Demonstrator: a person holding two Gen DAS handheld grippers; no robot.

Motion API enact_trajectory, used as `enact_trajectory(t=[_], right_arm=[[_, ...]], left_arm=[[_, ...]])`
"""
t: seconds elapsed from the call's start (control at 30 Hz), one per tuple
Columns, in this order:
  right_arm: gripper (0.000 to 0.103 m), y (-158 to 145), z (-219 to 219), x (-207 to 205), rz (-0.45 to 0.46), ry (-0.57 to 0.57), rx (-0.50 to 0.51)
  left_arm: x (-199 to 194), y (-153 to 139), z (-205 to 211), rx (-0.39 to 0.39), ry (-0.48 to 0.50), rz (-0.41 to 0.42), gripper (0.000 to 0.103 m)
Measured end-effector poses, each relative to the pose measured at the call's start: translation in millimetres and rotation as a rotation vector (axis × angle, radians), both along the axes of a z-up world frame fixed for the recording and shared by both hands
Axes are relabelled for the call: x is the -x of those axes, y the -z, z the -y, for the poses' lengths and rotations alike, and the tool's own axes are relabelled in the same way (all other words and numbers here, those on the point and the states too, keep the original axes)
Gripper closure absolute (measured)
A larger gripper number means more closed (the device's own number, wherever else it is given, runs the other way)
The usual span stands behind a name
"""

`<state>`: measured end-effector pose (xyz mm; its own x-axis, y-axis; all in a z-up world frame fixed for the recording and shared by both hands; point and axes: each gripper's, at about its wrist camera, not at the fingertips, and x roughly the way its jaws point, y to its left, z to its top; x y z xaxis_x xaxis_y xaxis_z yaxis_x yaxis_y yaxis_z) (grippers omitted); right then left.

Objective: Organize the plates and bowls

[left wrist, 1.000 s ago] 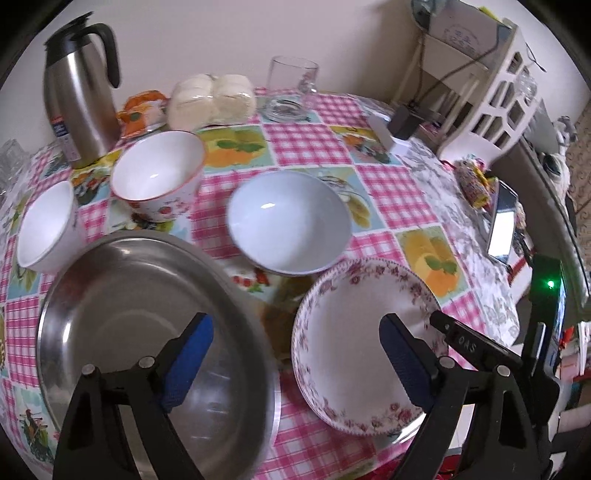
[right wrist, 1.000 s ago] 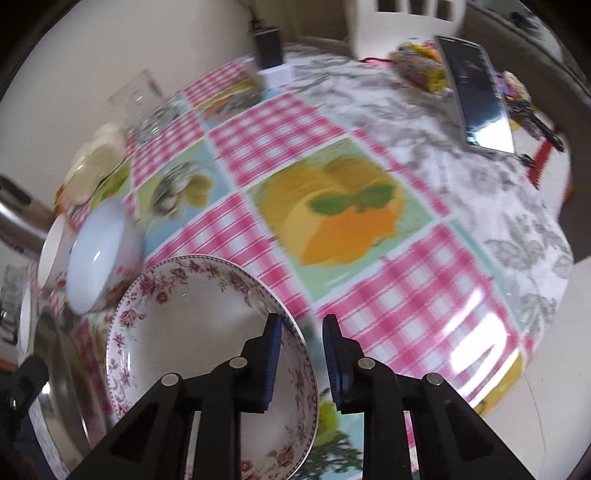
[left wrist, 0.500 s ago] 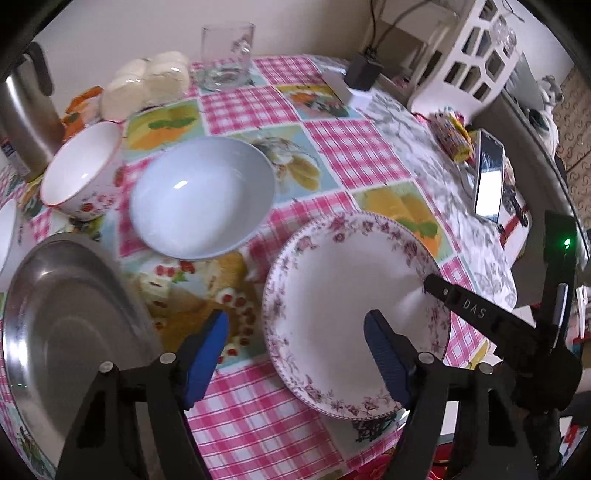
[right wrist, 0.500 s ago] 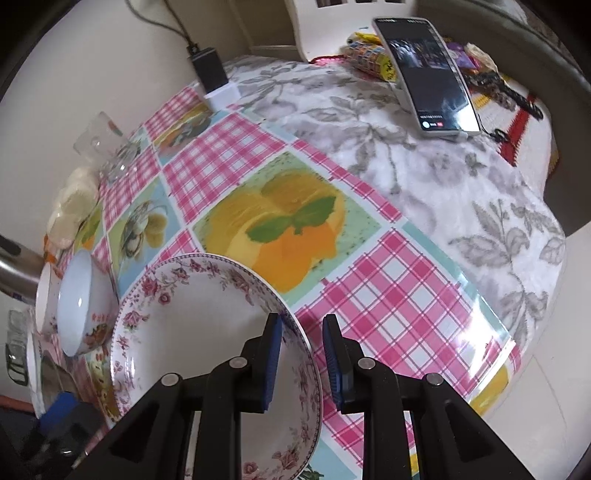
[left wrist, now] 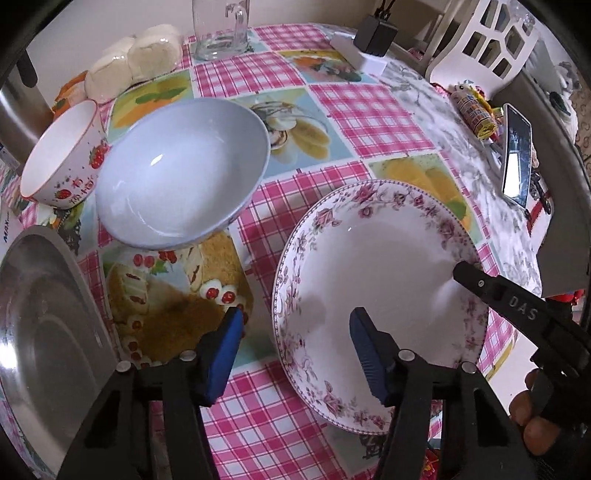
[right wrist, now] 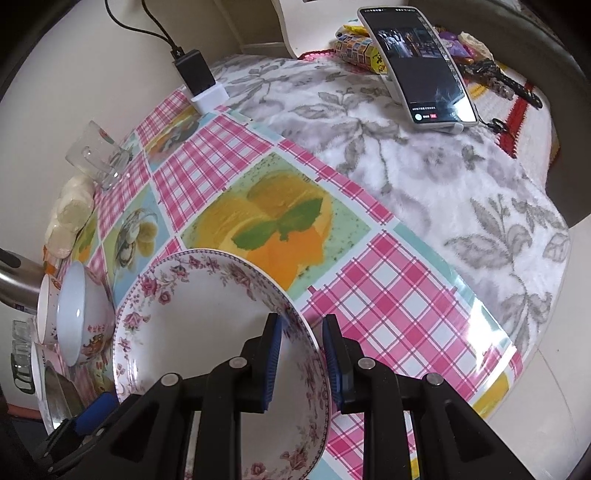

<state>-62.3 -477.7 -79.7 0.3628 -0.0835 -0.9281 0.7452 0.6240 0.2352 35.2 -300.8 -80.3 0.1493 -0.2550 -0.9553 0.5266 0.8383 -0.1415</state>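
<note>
A floral-rimmed plate (left wrist: 373, 266) lies on the checked tablecloth near the table's front right. My right gripper (right wrist: 301, 347) is shut on the floral plate's (right wrist: 207, 332) right rim, one pad inside and one outside. My left gripper (left wrist: 295, 332) hangs over the opposite rim, its jaws closing; the rim is between the blue pads (left wrist: 231, 339), which do not touch it. To the left are a plain white bowl (left wrist: 181, 173), a strawberry-print bowl (left wrist: 62, 158) and a steel dish (left wrist: 44, 332).
A glass mug (left wrist: 219, 29), wrapped buns (left wrist: 136, 70) and a steel flask (left wrist: 14, 103) stand at the back. A charger (left wrist: 373, 37), snack packet (left wrist: 472, 107) and phone (left wrist: 517, 158) lie on the grey leaf-print cloth at right, near the table edge.
My left gripper has moved from above the steel dish to the floral plate's left rim, dropping lower, and its jaws have narrowed. The right gripper keeps its hold on the plate.
</note>
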Motion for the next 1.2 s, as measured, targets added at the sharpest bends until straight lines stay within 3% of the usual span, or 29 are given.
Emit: enact_trajectory(t=[0.33, 0.43, 0.6, 0.73, 0.8, 1.2], right_arm=[[0.078, 7, 6, 11, 0.069, 0.03, -0.083], [0.078, 8, 7, 14, 0.086, 0.039, -0.099], [0.078, 7, 5, 13, 0.095, 0.034, -0.094], [0.083, 18, 17, 27, 0.234, 0.089, -0.243], [0.083, 21, 20, 31, 0.26, 0.1, -0.275], [0.085, 11, 9, 23, 0.212, 0.023, -0.154]], left_arm=[[-4, 16, 3, -0.005, -0.018, -0.029, 0.044], [-6, 15, 0, 0.005, -0.036, -0.029, 0.052], [-10, 13, -8, 0.065, -0.063, -0.056, 0.077], [-11, 11, -18, 0.081, -0.079, -0.053, 0.078], [-12, 12, -22, 0.104, -0.089, -0.068, 0.078], [-14, 11, -28, 0.136, -0.099, -0.076, 0.082]])
